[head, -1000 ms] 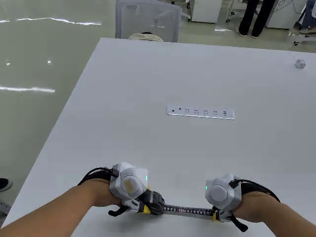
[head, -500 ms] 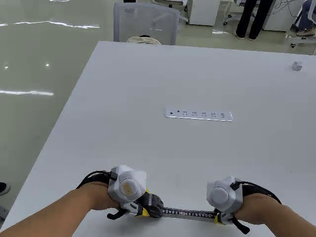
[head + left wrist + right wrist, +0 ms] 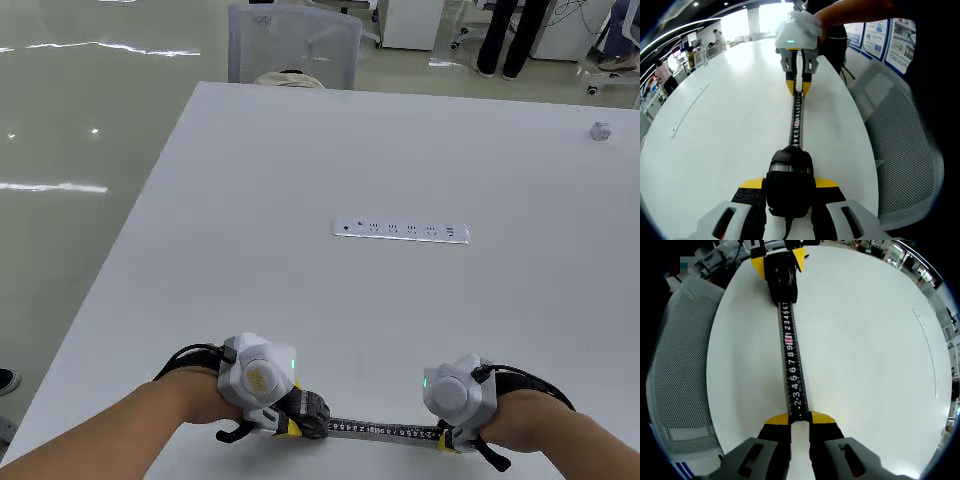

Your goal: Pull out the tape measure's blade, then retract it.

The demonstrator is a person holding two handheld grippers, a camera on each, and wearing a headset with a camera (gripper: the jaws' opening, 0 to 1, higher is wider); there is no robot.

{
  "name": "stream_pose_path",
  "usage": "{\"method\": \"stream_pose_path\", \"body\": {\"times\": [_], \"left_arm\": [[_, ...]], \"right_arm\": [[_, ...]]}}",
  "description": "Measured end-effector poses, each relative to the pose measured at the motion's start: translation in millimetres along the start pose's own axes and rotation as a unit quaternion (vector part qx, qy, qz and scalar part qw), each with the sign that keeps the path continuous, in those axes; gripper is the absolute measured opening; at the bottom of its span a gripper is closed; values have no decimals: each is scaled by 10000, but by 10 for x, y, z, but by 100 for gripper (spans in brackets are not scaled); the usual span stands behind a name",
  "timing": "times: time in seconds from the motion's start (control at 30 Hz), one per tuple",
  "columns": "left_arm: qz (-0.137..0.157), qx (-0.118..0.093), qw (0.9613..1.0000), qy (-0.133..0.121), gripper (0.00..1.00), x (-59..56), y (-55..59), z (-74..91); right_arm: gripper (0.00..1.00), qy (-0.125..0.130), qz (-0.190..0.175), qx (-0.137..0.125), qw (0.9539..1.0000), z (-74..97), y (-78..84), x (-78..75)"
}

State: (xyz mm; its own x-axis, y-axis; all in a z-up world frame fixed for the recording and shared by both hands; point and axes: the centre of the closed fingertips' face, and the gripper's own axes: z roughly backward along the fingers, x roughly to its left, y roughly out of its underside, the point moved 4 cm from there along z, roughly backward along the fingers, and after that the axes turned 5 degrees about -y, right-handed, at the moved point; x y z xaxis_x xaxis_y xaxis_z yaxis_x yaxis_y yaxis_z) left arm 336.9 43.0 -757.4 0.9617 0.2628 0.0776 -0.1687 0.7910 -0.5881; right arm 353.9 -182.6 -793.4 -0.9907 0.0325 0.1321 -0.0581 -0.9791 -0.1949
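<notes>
Since a second ago the right gripper (image 3: 800, 418) has edged slightly further from the left gripper (image 3: 790, 186), lengthening the blade (image 3: 790, 355). The pull-out looks partly done and retraction remains: the left jaws clamp the tape measure (image 3: 790, 172), the right jaws pinch the blade's tip, low over the table (image 3: 300, 180) at its near edge. One tape measure, two grippers

- The right gripper (image 3: 800, 419) pinched the end of the blade (image 3: 790, 360) between its yellow tips.
- The blade ran straight across the white table (image 3: 865, 340) to the black case (image 3: 781, 280), clamped in the left gripper (image 3: 779, 260).
- A mesh chair (image 3: 680, 365) stood beside the table's edge.
</notes>
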Motion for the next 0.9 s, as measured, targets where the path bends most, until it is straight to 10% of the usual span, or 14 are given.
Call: {"method": "stream_pose_path", "body": {"times": [0.9], "left_arm": [[5, 5, 10000, -2, 31, 2, 9, 0]], "right_arm": [[11, 35, -29, 60, 10000, 27, 131, -14]]}}
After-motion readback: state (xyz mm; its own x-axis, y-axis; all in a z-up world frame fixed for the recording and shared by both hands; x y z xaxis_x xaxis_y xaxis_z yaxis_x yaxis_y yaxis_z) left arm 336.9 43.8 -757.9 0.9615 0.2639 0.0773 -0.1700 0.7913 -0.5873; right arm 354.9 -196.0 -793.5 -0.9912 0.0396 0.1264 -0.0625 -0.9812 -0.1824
